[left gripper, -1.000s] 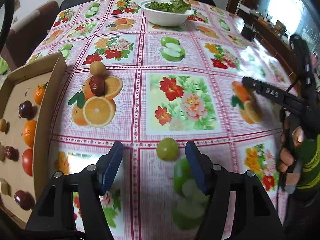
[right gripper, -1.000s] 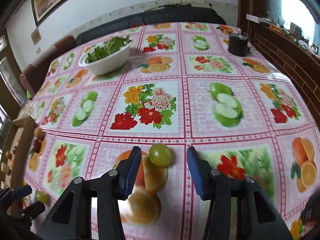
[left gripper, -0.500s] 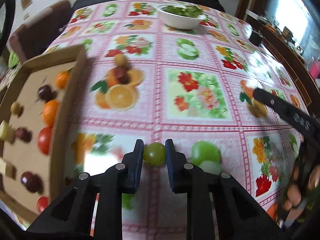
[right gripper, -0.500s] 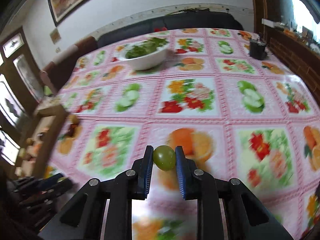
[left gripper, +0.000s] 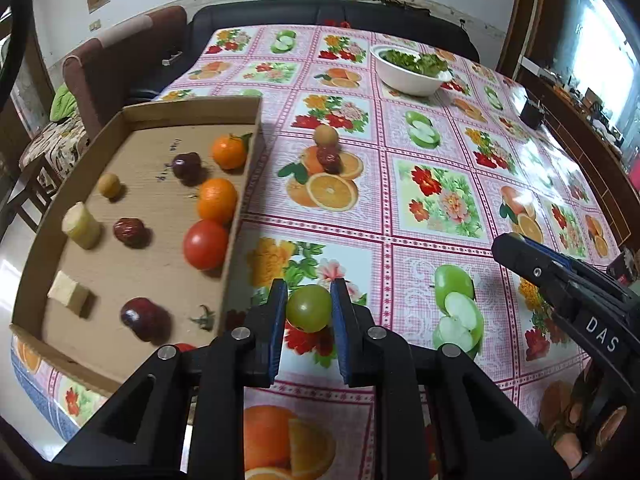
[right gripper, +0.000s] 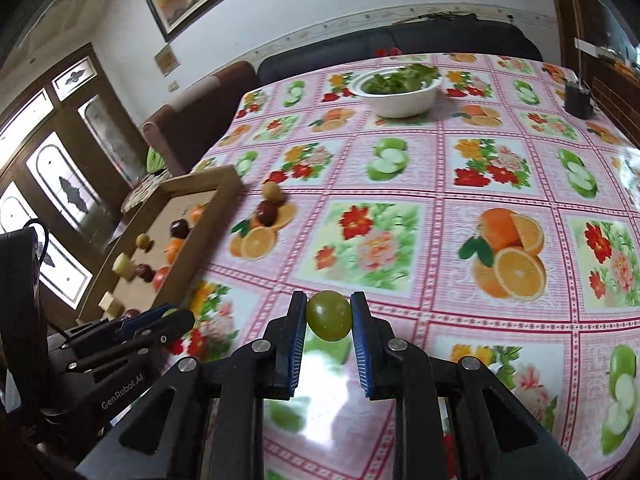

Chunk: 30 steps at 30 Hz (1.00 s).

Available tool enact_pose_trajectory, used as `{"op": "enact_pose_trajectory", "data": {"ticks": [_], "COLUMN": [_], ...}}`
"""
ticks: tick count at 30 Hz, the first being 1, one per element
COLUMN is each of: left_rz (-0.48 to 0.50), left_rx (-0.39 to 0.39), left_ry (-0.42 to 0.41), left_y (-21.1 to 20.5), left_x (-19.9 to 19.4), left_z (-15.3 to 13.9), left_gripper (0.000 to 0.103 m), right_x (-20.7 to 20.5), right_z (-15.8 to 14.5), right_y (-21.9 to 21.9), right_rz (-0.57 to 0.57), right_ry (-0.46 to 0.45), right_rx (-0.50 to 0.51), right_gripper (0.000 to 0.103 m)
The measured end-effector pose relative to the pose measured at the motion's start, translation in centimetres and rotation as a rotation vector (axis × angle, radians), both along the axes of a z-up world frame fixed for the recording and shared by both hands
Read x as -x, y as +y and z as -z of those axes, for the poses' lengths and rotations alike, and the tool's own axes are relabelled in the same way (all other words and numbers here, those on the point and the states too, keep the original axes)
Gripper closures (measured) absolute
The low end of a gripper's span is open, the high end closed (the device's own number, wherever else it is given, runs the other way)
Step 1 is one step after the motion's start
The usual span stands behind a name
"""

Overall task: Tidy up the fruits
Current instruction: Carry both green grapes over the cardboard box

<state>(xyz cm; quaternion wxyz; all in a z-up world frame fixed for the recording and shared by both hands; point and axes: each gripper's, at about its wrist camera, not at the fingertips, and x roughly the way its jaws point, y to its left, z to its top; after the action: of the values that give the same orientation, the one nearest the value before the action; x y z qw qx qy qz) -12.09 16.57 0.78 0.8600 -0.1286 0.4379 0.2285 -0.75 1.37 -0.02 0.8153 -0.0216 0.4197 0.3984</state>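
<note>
Two green grapes [left gripper: 308, 308] [right gripper: 329, 320], two oranges [left gripper: 228, 151] [left gripper: 217, 200], one tomato [left gripper: 205, 245], one bowl [left gripper: 410, 76].

tablecloth [left gripper: 440, 152]: glossy wipe-clean sheet over the desk, printed with fruit and flowers, catching window glare
tray [left gripper: 236, 196]: plain brown cardboard, matt, with raw cut edges
left hand-held gripper [left gripper: 308, 314]: matt black plastic arms, shiny metal pins, ribbed blue pads
right hand-held gripper [right gripper: 329, 320]: same matt black plastic, ribbed blue pads
green grape [left gripper: 308, 308]: smooth, slightly shiny skin
second green grape [right gripper: 329, 320]: smooth, glossy skin
bowl [right gripper: 398, 94]: smooth glossy white
tomato [left gripper: 205, 244]: smooth, shiny skin
</note>
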Motion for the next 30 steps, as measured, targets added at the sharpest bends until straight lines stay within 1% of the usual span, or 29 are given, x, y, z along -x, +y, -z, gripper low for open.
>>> {"op": "enact_pose_trajectory", "data": {"ticks": [3, 13, 30], "left_rz": [-0.011, -0.051, -0.108], "left_rx": [-0.012, -0.036, -0.035], "left_ry": [-0.009, -0.024, -0.021], "left_y": [0.3, 1.4, 3.8], "left_x": [0.7, 2.2, 3.8], "left_z": [-0.3, -0.8, -0.5], "left_gripper": [0.084, 0.084, 0.084], "right_x": [0.9, 2.6, 3.9], "right_z": [-0.5, -1.4, -1.8], "right_y": [0.4, 1.7, 4.2], "right_rz": [-0.014, -0.059, -0.111], "right_ry": [-0.017, -0.029, -0.039], "right_rx": [0.003, 0.000, 0.009], "right_gripper": [0.081, 0.081, 0.081]}}
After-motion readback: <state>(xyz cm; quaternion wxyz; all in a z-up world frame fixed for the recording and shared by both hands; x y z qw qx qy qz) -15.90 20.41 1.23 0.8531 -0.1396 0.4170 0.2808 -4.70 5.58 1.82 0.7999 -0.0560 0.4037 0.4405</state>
